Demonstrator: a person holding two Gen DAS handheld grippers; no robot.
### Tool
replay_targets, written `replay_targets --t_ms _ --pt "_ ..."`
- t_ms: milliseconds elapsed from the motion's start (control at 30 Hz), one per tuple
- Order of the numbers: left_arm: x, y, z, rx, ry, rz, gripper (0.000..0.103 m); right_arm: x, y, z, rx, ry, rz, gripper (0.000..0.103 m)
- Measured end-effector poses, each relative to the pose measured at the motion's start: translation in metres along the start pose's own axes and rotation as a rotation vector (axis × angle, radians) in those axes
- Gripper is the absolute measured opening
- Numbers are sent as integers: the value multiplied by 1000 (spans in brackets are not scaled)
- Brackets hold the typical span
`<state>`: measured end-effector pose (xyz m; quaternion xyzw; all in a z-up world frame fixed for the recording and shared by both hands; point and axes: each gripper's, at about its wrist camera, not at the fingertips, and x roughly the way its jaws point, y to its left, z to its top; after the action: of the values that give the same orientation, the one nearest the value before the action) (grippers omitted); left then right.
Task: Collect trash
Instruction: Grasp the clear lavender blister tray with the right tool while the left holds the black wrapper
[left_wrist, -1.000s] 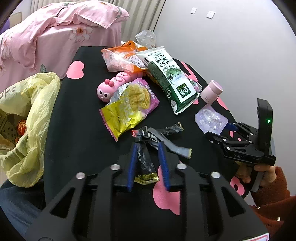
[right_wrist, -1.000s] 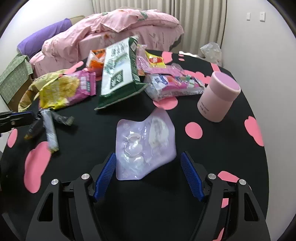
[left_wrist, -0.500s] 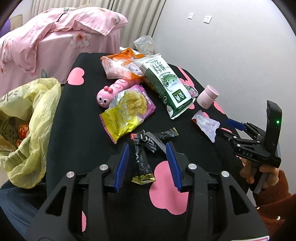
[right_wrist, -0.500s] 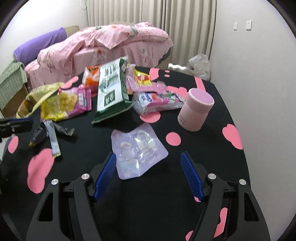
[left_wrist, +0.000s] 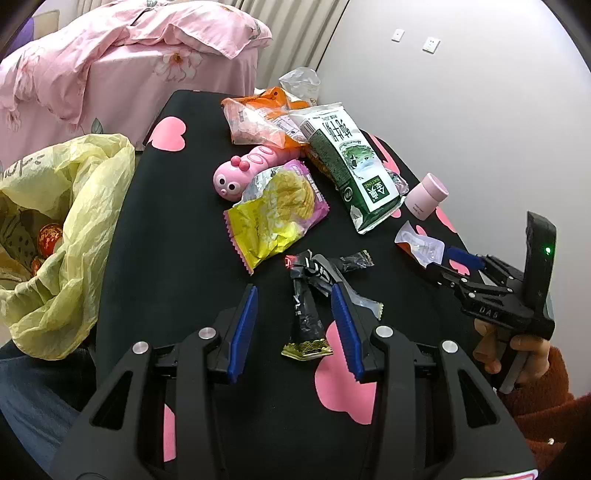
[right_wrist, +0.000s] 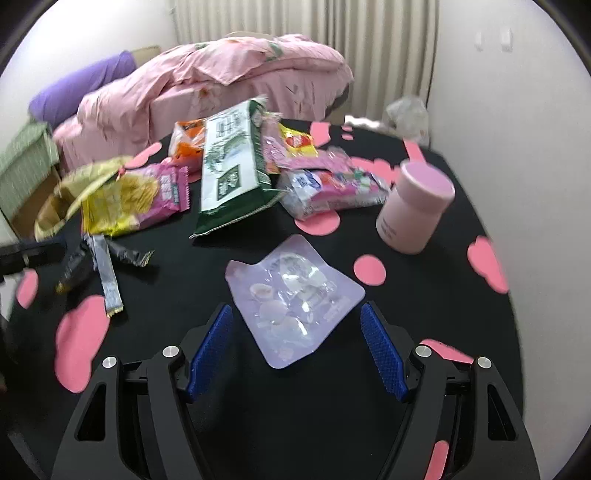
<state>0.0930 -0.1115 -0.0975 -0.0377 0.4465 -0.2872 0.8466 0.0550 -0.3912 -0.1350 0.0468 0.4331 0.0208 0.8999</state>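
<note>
- My left gripper (left_wrist: 293, 325) stands partly open above the black tablecloth (left_wrist: 177, 229), and nothing is pinched between its blue pads (left_wrist: 242, 330).
- The black stick sachets (left_wrist: 308, 295) lie right between those fingers. The longest one runs nearly along the gripper's pointing line, gold end toward me.
- To my eye the pads would close across its narrow width, so I need to go down more than sideways.
- My right gripper (right_wrist: 297, 349) is spread wide and empty, with the lilac blister pack (right_wrist: 293, 299) flat on the cloth just ahead between its fingers.
- The yellow trash bag (left_wrist: 62, 236) hangs off the table's left edge, nearer my left hand, so I judge the sachets go there first.
</note>
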Motion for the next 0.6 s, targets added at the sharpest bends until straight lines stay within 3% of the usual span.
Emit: replay_targets --t_ms 100,200,300,433,600 --pt "1 0 -1 0 5 -3 40 11 1 -2 -6 43 10 69" --pt "3 1 -1 -2 11 -1 40 14 6 2 -47 18 -6 68" --pt "4 3 -2 -9 16 3 40 17 6 10 -40 2 22 51" --pt "4 6 -2 -18 18 7 40 16 6 14 -46 -12 40 36" --pt "4 6 -1 -22 16 1 40 2 8 15 -60 -34 52 33"
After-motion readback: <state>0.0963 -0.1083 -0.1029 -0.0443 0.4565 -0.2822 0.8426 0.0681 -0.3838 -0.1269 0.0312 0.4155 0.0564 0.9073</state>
